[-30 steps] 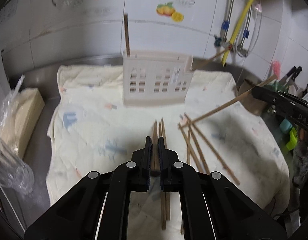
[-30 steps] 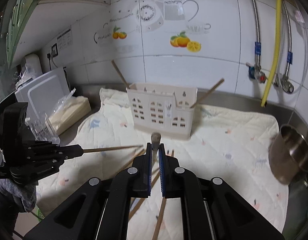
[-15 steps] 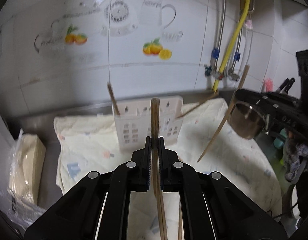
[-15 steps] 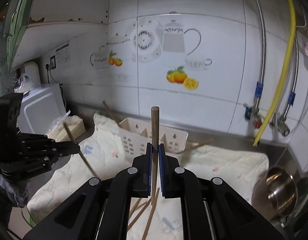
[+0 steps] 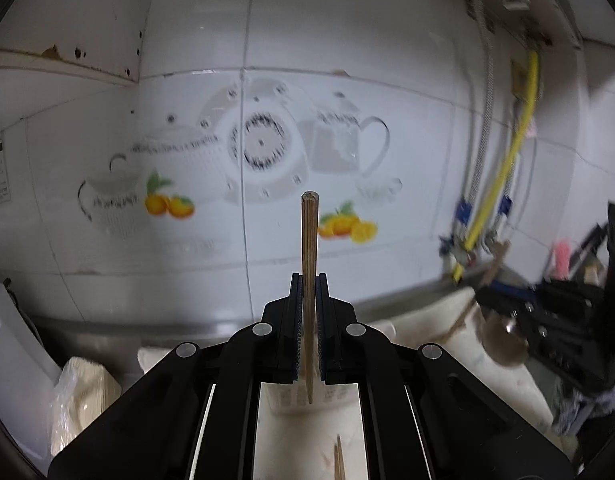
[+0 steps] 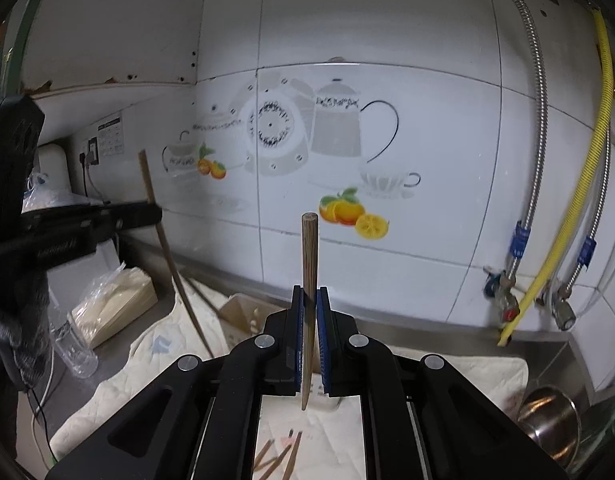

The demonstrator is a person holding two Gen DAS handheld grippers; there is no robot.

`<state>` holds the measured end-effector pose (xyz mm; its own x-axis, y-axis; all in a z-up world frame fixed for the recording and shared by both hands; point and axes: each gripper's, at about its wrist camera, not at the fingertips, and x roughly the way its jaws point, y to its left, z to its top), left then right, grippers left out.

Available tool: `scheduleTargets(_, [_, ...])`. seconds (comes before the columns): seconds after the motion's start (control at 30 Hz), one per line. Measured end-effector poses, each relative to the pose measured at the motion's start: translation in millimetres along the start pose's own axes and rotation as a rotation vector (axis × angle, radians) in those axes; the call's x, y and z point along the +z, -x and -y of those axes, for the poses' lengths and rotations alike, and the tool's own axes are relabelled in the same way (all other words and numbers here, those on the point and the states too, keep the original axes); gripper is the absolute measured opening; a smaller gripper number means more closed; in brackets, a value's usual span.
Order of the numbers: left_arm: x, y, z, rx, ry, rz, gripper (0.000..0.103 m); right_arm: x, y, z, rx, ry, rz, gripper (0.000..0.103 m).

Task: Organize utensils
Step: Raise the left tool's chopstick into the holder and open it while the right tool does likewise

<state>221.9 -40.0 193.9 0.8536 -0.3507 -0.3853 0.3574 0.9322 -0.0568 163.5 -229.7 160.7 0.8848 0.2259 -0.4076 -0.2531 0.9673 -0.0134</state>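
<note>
My left gripper (image 5: 307, 284) is shut on a wooden chopstick (image 5: 309, 240) that stands upright, raised in front of the tiled wall. My right gripper (image 6: 309, 294) is shut on another upright wooden chopstick (image 6: 309, 256). The beige utensil holder (image 6: 243, 314) shows partly behind the right gripper and just below the left fingers (image 5: 295, 400). Loose chopsticks (image 6: 279, 456) lie on the cream cloth (image 6: 147, 360) below. The left gripper (image 6: 153, 212) with its chopstick (image 6: 167, 256) appears at the left of the right wrist view; the right gripper (image 5: 483, 292) shows at the right of the left wrist view.
A bagged pale block (image 6: 111, 304) and a clear bottle (image 6: 73, 352) sit at the left. A steel pot (image 6: 547, 412) stands at the right. Hoses and valves (image 6: 523, 240) hang on the wall at the right.
Both grippers have risen well above the cloth and tipped upward, each carrying its chopstick upright. The holder has dropped low in both views.
</note>
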Motion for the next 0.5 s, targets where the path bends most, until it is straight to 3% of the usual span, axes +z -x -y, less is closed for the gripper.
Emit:
scheduleTargets(0.23, [10, -33, -18, 0.069, 0.041, 0.031, 0.005, 19, -20, 14, -0.025, -0.018, 0.032, 0.006])
scheduleTargets(0.5, [-22, -73, -35, 0.091, 0.08, -0.06, 0.005, 13, -52, 22, -0.059, -0.023, 0.026, 0.007])
